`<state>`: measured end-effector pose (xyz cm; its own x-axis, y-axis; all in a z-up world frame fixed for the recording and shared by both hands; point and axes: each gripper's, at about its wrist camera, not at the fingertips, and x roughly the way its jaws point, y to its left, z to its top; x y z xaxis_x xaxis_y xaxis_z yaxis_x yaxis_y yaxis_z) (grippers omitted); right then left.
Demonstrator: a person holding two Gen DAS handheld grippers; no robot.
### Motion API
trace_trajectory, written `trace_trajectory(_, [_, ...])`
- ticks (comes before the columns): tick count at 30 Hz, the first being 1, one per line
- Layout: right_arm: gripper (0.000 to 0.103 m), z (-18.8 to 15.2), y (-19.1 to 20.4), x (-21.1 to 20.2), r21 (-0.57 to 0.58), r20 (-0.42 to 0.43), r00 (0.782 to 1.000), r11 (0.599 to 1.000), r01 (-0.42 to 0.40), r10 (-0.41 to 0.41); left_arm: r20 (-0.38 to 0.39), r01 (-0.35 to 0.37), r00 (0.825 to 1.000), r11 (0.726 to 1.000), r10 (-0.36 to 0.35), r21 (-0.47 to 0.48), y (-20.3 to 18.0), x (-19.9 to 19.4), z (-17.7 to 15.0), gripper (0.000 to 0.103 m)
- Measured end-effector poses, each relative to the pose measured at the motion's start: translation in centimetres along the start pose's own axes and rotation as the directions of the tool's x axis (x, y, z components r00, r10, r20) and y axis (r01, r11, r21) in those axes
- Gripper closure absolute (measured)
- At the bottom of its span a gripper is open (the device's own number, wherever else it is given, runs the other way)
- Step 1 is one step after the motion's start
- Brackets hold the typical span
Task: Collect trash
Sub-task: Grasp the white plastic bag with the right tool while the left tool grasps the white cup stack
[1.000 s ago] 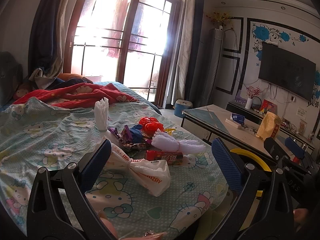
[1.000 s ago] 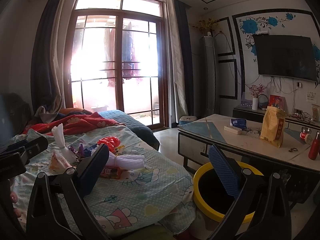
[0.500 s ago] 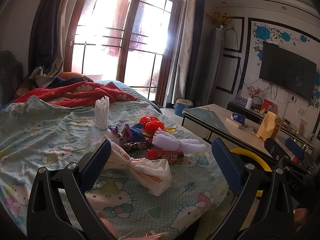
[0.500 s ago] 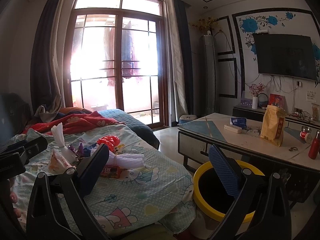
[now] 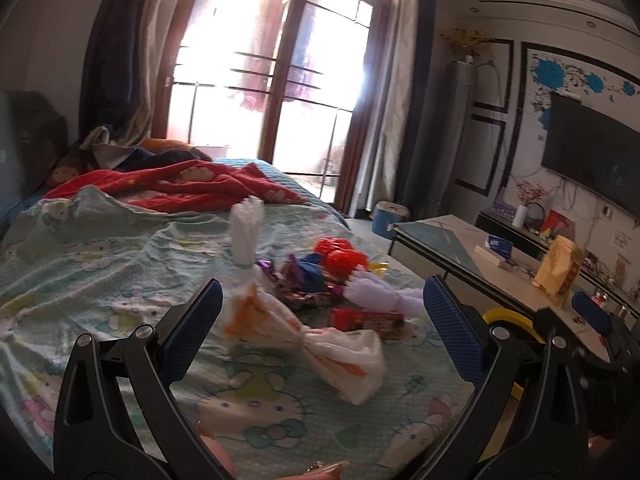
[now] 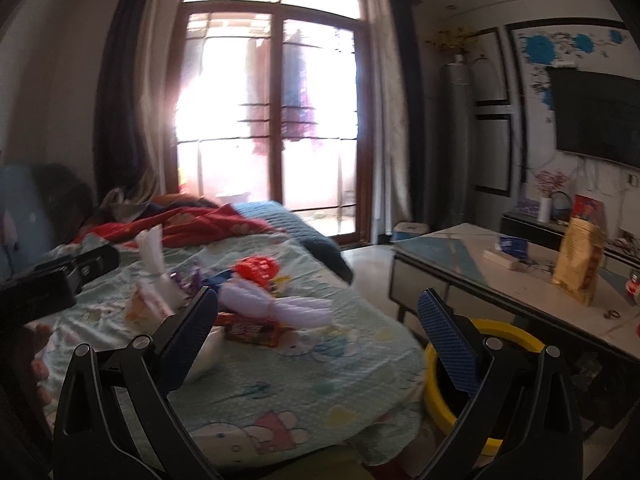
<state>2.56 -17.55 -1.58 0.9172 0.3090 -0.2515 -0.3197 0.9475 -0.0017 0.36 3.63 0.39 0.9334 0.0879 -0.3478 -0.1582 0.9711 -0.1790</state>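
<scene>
My left claw (image 5: pixel 320 316) is released above the near white bag (image 5: pixel 320 344); it looks light and soft, I would grip its knot

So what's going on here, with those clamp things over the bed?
A person holds a two-finger gripper in each hand to collect trash. A pile of wrappers and a knotted white plastic bag lies on the bed. The left gripper is open, facing that bag, holding nothing. The right gripper is open and empty too. A yellow-rimmed bin stands beside the bed.
</scene>
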Motion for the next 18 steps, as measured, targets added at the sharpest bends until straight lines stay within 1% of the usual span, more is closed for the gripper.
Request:
trace_trajectory(5, [0.006, 0.3, 2.7, 1.5, -0.032, -0.048, 0.994, 0.995, -0.097, 0.095, 0.018, -0.066, 0.998, 0.997, 0.066, -0.035, 2.7, 0.4, 1.0, 0.011])
trace_trajectory(8, [0.006, 0.3, 4.7, 2.7, -0.051, -0.096, 0.983, 0.986, -0.159, 0.154, 0.018, -0.105, 0.994, 0.993, 0.106, -0.057, 4.5, 0.8, 1.5, 0.011])
trace_trajectory(11, [0.006, 0.1, 5.8, 3.7, -0.062, -0.14, 0.973, 0.979, -0.195, 0.185, 0.001, -0.132, 0.991, 0.989, 0.132, -0.071, 6.3, 1.6, 1.9, 0.011])
trace_trajectory(12, [0.006, 0.0, 6.4, 4.3, -0.069, -0.163, 0.966, 0.975, -0.213, 0.2, -0.005, -0.135, 0.991, 0.988, 0.134, -0.071, 6.6, 1.8, 1.9, 0.011])
trace_trajectory(15, [0.006, -0.3, 7.3, 5.5, -0.072, -0.201, 0.955, 0.969, -0.236, 0.218, -0.031, -0.111, 0.993, 0.991, 0.11, -0.069, 7.8, 3.0, 2.2, 0.011])
trace_trajectory(18, [0.006, -0.9, 8.0, 7.4, -0.07, -0.256, 0.937, 0.963, -0.262, 0.236, -0.083, -0.07, 0.995, 0.993, 0.062, -0.091, 8.6, 4.8, 2.5, 0.011])
